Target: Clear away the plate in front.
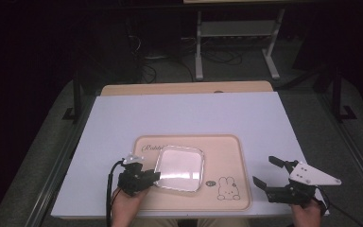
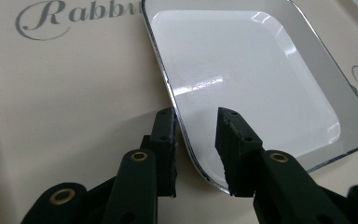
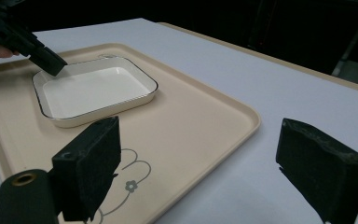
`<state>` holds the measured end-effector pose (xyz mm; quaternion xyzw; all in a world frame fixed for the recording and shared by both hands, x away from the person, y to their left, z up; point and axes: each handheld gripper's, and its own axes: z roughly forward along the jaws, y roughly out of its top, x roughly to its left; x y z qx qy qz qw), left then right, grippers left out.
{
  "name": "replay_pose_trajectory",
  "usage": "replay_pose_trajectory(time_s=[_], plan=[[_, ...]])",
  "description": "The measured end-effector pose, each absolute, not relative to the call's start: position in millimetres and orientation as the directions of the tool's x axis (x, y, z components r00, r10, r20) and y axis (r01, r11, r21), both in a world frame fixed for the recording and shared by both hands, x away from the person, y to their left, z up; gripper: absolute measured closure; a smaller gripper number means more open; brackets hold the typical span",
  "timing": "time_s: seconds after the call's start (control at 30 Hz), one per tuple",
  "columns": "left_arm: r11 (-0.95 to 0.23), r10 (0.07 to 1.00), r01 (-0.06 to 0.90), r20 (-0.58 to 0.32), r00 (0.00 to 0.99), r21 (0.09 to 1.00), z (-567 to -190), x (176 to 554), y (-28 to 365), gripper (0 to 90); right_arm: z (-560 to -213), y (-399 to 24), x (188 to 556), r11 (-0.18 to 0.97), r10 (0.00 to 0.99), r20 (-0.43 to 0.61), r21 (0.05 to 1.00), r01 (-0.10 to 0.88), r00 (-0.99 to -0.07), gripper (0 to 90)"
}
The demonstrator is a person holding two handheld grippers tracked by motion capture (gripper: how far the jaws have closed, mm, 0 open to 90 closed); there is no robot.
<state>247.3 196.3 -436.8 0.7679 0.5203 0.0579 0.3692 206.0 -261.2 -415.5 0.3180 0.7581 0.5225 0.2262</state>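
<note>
**Left gripper straddling the dish rim on the tray**

The white square dish (image 1: 179, 168) is sitting inside the beige tray (image 1: 227, 144), toward the tray's left half and nearer its front edge. The left gripper (image 2: 196, 140) is working at the dish's near-left corner, one jaw outside the rim and one over the glazed floor. The jaws are standing a little apart with the rim between them, the pads not pressing on it, which looks like a grip being set up or let go. The right gripper (image 1: 270, 171) is waiting off the tray's right edge over the white table (image 1: 189, 113), jaws spread wide and holding nothing, probably keeping clear of the left hand's work.
</note>
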Motion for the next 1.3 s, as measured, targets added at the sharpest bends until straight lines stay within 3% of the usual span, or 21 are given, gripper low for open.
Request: replay_pose_trajectory(time_s=[0.67, 0.9, 1.3], plan=[[-0.259, 0.802, 0.715, -0.268, 0.534, 0.649, -439.0, 237.2, 191.9, 66.1, -418.1, -257.4, 207.7, 0.256, 0.725, -0.007, 0.931, 0.261, -0.688, 13.0], [-0.227, 0.758, 0.729, -0.352, 0.548, 0.646, -438.2, 235.3, 194.8, 66.1, -418.3, -253.7, 208.7, 0.269, 0.715, -0.012, 0.928, 0.259, -0.699, 13.0], [-0.271, 0.758, 0.724, -0.322, 0.566, 0.635, -442.5, 237.0, 191.3, 64.2, -417.8, -249.6, 209.9, 0.279, 0.699, -0.014, 0.926, 0.255, -0.715, 13.0]])
